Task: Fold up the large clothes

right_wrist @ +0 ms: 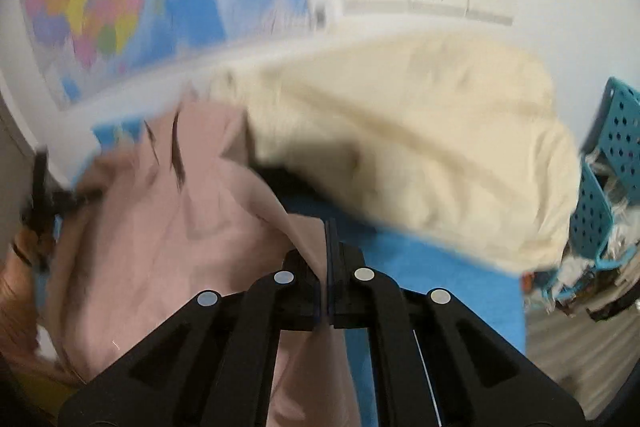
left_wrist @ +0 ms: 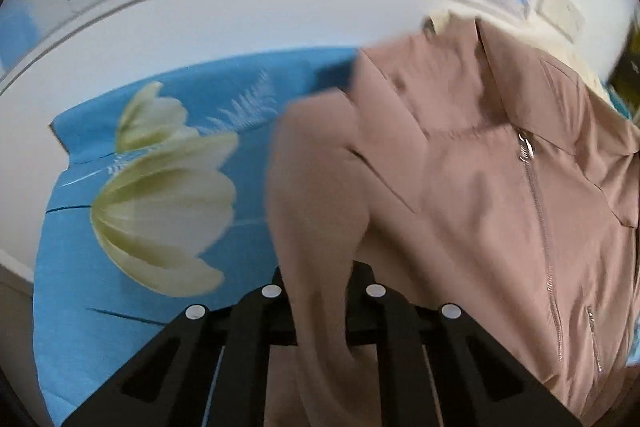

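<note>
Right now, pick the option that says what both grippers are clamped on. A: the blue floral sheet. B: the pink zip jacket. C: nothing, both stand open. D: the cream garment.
B: the left gripper pinches a fold of the pink zip jacket, and the right gripper is shut on its edge, clear of the cream garment.

Both tools, left tool [left_wrist: 320, 279] and right tool [right_wrist: 326, 247], clamped (angled downward).
</note>
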`<state>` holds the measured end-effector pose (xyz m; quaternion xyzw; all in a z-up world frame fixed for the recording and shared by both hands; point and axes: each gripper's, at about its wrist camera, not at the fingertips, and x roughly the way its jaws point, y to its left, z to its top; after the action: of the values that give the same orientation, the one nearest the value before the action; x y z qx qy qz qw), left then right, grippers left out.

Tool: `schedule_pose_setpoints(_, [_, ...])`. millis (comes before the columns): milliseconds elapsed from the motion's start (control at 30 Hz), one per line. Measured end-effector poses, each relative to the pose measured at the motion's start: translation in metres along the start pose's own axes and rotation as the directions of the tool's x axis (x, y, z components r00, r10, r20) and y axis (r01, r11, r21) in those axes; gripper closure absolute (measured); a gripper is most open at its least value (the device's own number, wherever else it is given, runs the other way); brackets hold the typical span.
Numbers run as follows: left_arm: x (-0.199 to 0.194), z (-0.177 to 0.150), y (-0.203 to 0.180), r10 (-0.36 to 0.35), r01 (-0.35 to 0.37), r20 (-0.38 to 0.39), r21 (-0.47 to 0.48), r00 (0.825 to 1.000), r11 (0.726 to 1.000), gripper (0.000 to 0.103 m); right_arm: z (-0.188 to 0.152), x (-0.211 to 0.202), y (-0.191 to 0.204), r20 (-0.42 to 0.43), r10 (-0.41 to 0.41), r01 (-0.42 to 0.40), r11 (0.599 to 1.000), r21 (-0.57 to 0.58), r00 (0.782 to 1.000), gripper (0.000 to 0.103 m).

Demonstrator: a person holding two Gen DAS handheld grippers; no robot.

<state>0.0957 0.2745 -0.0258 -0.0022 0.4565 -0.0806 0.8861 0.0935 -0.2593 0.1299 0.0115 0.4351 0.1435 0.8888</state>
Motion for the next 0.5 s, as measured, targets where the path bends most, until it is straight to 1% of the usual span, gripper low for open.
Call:
schedule_pose_setpoints(67, [0.006,0.000,0.003,0.001,-0.001,-0.014,-0.037,1.000,0.999,0.093,0.006,0.011,-0.004,0.010,-0.080,0.080,0.996,-0.025,0.997,0.101])
schedule_pose_setpoints(100, [0.013,-0.002,0.004,0.015,-0.017,-0.037,-0.049,0.999,0.999,0.093,0.005,0.024,-0.015,-0.010,-0.097,0.097,0.995,0.007,0.995,0.101])
schedule_pose_setpoints(133, [0.017,-0.003,0.006,0.017,-0.020,-0.045,-0.055,0.999,0.998,0.090,0.000,0.033,-0.029,-0.044,-0.092,0.093,0.995,0.035,0.995,0.101])
schedule_pose_setpoints(167, [0.018,-0.005,0.005,0.020,-0.023,-0.049,-0.059,0.999,0.998,0.083,-0.008,0.053,-0.039,-0.103,-0.091,0.099,0.993,0.068,0.991,0.101])
schedule_pose_setpoints(200, [0.019,-0.007,0.006,0.038,-0.042,-0.054,-0.066,0.998,0.997,0.079,-0.019,0.068,-0.045,-0.138,-0.104,0.116,0.990,0.082,0.985,0.100])
schedule_pose_setpoints(267, [0.014,-0.009,0.008,0.050,-0.053,-0.044,-0.060,0.998,0.997,0.066,-0.033,0.087,-0.050,-0.194,-0.094,0.115,0.988,0.102,0.976,0.093])
schedule_pose_setpoints(300, [0.011,-0.010,0.010,0.045,-0.047,-0.038,-0.055,0.998,0.997,0.063,-0.038,0.090,-0.051,-0.203,-0.088,0.114,0.986,0.120,0.975,0.082])
schedule_pose_setpoints(333, [0.005,-0.011,0.011,0.037,-0.039,-0.031,-0.048,0.999,0.998,0.056,-0.042,0.088,-0.051,-0.191,-0.078,0.103,0.987,0.123,0.978,0.069])
schedule_pose_setpoints(367, [-0.003,-0.012,0.012,0.023,-0.024,-0.019,-0.040,1.000,0.999,0.044,-0.046,0.080,-0.049,-0.166,-0.060,0.080,0.990,0.119,0.984,0.058])
schedule_pose_setpoints(400, [-0.011,-0.013,0.012,0.014,-0.014,-0.002,-0.030,1.000,0.999,0.039,-0.049,0.075,-0.047,-0.149,-0.054,0.072,0.991,0.114,0.987,0.040])
schedule_pose_setpoints(433, [-0.021,-0.016,0.011,0.005,-0.005,0.018,-0.011,1.000,1.000,0.032,-0.052,0.065,-0.046,-0.119,-0.056,0.068,0.992,0.103,0.991,0.032])
schedule_pose_setpoints(500, [-0.030,-0.022,0.005,-0.005,0.004,0.030,0.017,1.000,1.000,0.032,-0.065,0.046,-0.044,-0.092,-0.056,0.064,0.995,0.080,0.994,0.024])
